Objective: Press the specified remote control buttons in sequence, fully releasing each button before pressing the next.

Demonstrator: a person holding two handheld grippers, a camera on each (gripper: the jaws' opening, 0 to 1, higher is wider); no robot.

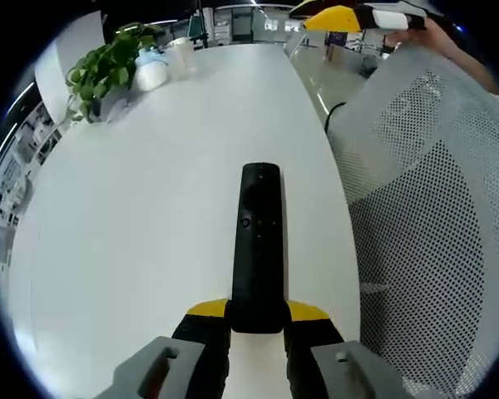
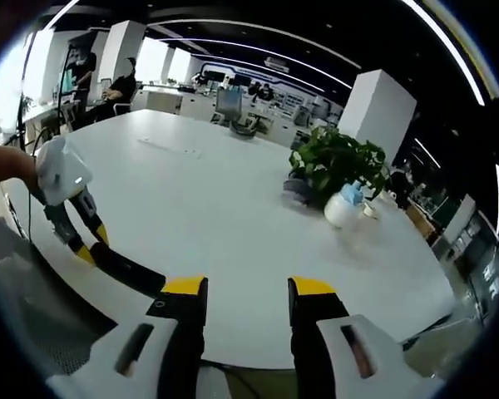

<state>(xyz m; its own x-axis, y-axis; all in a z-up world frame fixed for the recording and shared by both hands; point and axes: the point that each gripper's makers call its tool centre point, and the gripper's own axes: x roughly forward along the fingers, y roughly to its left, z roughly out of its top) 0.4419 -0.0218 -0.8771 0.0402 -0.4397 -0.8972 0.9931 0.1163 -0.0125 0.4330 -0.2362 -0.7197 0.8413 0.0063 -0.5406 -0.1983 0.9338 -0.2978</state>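
The remote control [image 1: 258, 245] is a long, thin, black stick of hard plastic. It looks light and stiff, so it should not bend. Its smooth shell may slip, so the best place to hold it is by the two long sides at the end without buttons.

That is how the left gripper [image 1: 258, 320] has it. The two yellow-tipped jaws are closed on the near end of the remote, one on each side. The rest of the remote points out toward 12 o'clock over the white table [image 1: 150, 233]. Its small round buttons sit near the middle, facing up and easy to reach.

In the right gripper view, the right gripper [image 2: 248, 293] has nothing between its jaws, and they stand apart with a clear gap. The remote sits at about 9 o'clock from them, near but not touching, with the left gripper holding it at its far end.

A green plant [image 2: 337, 166] and a white bottle [image 2: 345, 208] stand well apart from the remote, far across the table.

To press a button, I think the right gripper needs one jaw tip to come down softly.
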